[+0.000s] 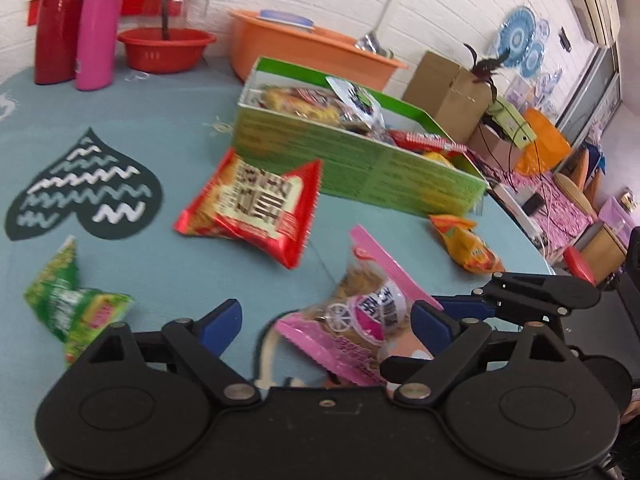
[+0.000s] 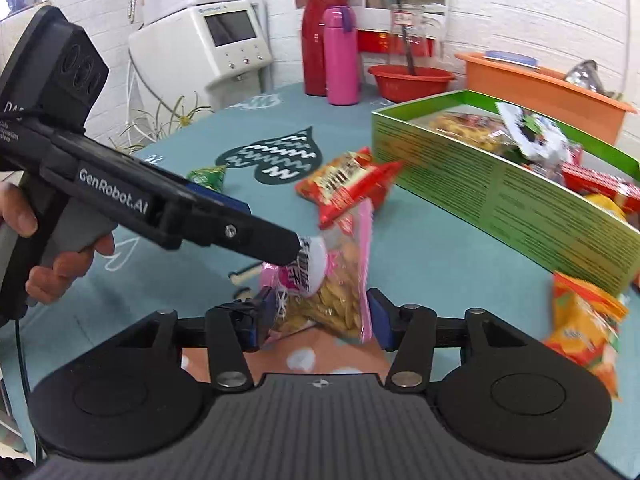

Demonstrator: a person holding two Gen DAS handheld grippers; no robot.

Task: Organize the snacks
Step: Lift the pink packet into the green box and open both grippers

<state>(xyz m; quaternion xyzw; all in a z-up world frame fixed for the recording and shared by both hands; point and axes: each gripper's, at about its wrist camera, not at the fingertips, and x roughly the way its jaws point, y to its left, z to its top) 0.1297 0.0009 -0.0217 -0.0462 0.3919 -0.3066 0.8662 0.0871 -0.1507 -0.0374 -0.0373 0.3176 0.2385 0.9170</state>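
1. The right gripper stood wide apart over the blue-green desk, its blue pads on either side of the pink snack bag. The left pad lay against the bag's edge; whether the right pad touched the wrapper could not be told, so no firm grip showed.
2. The left gripper was also spread open, the same pink snack bag lying between its fingers without being pinched. Seen from the right wrist, its black finger tip rested at the bag's white label, and a hand held its grey handle.
3. Just to the right, an orange snack bag lay near the desk's edge, close beside the corner of the green box.
4. Off to the left, a green snack bag lay crumpled on the desk, well apart from the others.
5. Beyond the pink bag, a red snack bag leaned tilted, near the long side of the green box.
6. The green box stood open, already holding several packets, red and yellow among them, with one silvery wrapper sticking up.
7. A dark heart-shaped patch with zigzag lines marked the desk to the left.
8. Farther back stood a pink bottle touching a taller red flask, a red bowl, and an orange tub against the white brick wall.
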